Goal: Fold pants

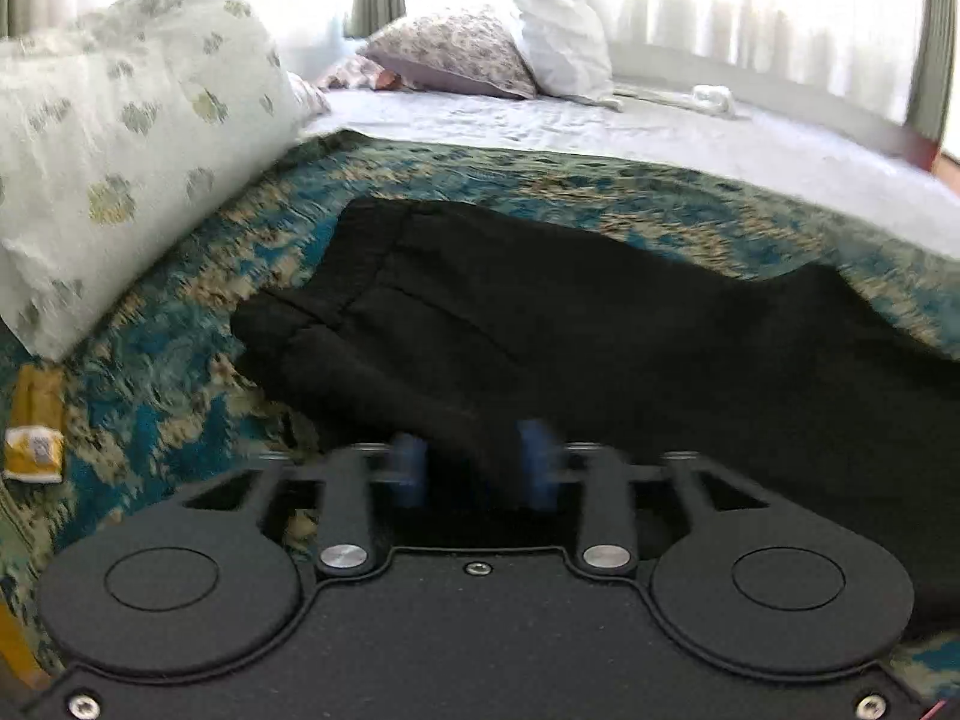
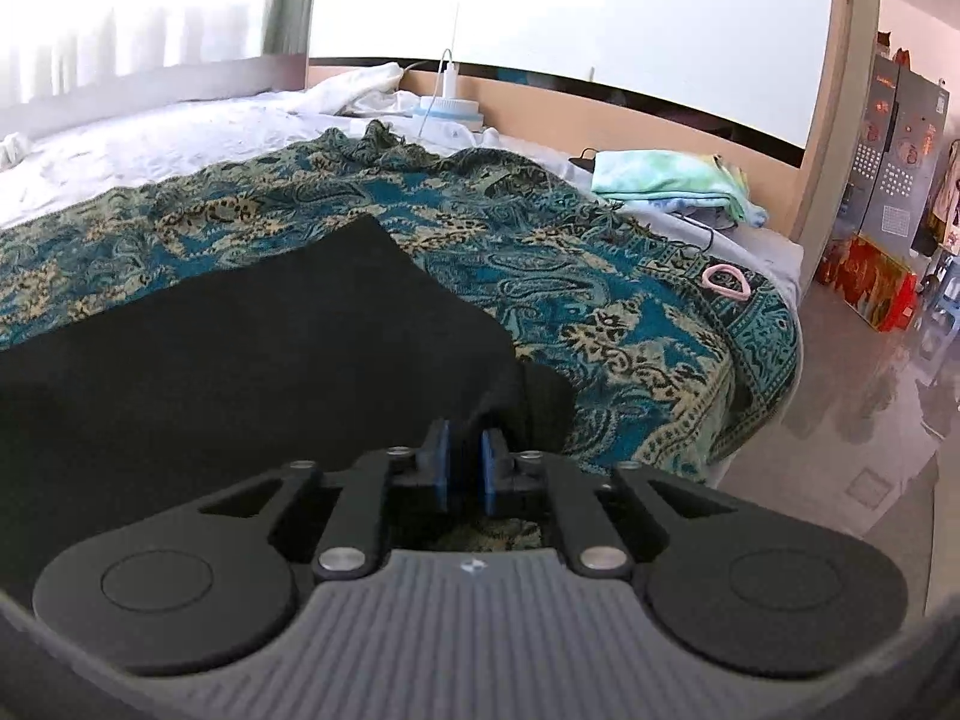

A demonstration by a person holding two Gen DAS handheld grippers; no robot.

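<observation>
Black fabric pants (image 1: 540, 324) on the teal paisley bedspread (image 1: 180, 360), long axis running 9 to 3 o'clock ahead of both grippers: left gripper (image 1: 474, 468) and right gripper (image 2: 465, 468), blue pads narrowly parted, each pinch a near edge.

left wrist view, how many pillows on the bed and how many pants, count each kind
Pillows: 3 – a large leaf-print pillow, a floral pillow and a plain white pillow behind it.
Black pants: 1, on the teal patterned blanket, an edge between the left gripper's pads.
Total: 4
</observation>
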